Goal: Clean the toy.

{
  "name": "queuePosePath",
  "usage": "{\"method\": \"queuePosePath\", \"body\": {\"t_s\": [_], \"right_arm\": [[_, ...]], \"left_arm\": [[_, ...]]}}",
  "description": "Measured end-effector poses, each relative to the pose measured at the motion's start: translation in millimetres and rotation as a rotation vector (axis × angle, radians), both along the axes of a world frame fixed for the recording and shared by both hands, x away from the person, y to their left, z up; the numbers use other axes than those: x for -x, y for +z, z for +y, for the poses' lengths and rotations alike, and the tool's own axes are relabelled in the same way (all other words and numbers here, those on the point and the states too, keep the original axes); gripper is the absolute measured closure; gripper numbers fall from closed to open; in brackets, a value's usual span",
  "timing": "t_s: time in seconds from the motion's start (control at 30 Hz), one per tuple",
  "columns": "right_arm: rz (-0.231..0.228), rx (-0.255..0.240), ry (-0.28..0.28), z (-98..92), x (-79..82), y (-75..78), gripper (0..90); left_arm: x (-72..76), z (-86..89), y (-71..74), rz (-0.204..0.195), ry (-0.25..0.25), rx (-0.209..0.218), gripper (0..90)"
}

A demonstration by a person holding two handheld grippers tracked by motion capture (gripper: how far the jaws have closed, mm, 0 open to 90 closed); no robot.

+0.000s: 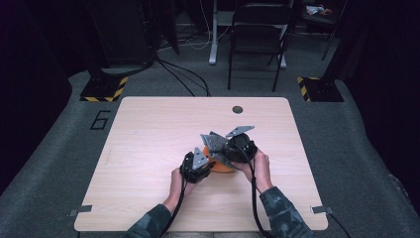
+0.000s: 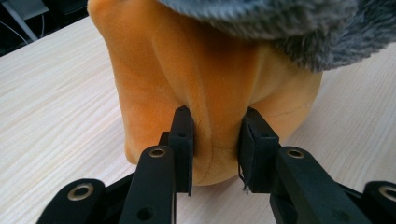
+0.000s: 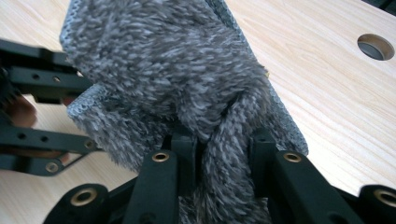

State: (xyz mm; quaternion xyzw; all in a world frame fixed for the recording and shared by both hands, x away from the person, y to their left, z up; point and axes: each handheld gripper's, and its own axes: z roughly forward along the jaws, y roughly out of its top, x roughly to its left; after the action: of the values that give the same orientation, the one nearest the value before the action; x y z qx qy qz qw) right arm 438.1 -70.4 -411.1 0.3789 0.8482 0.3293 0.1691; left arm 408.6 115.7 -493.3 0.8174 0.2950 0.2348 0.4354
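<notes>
An orange plush piece (image 1: 224, 168) lies on the wooden table (image 1: 148, 148) between both hands, with a grey furry cloth (image 1: 214, 144) draped over its top. My left gripper (image 2: 215, 140) is shut on a fold at the near edge of the orange plush (image 2: 187, 70); the grey fur (image 2: 280, 23) hangs just above. My right gripper (image 3: 226, 149) is shut on a bunched ridge of the grey cloth (image 3: 163, 60), held slightly off the table. In the high view the left gripper (image 1: 208, 162) meets the plush from the left, and the right gripper (image 1: 227, 148) from the right.
A round cable hole (image 1: 237, 109) sits near the table's far edge, to the right of the cloth (image 3: 375, 45). A folding chair (image 1: 257, 29) and two stands with black-and-yellow striped feet (image 1: 104, 89) stand on the floor beyond the table.
</notes>
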Motion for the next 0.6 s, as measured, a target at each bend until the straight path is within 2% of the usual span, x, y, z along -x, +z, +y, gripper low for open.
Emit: {"method": "queuePosePath", "body": {"t_s": [0.17, 0.23, 0.33, 0.53, 0.6], "right_arm": [[0.003, 0.016, 0.013, -1.8, -0.9, -4.1, 70.6], [0.023, -0.01, 0.013, -6.8, -4.3, -7.6, 70.6], [0.029, -0.026, 0.01, -9.0, -4.7, -9.4, 70.5], [0.023, -0.004, 0.029, -10.2, -4.0, -11.0, 70.2], [0.017, -0.02, 0.026, -10.3, -4.1, -12.7, 70.7]], "left_arm": [[0.6, -1.9, -0.6, -0.003, -0.005, -0.005, 70.0], [0.7, -1.7, -0.7, 0.0, -0.007, -0.004, 70.0], [1.0, -2.5, -0.9, -0.005, -0.009, -0.009, 69.9], [2.8, -3.5, -1.3, 0.001, -0.001, -0.004, 69.9], [2.6, -3.5, -1.7, -0.002, -0.001, -0.004, 70.0]]}}
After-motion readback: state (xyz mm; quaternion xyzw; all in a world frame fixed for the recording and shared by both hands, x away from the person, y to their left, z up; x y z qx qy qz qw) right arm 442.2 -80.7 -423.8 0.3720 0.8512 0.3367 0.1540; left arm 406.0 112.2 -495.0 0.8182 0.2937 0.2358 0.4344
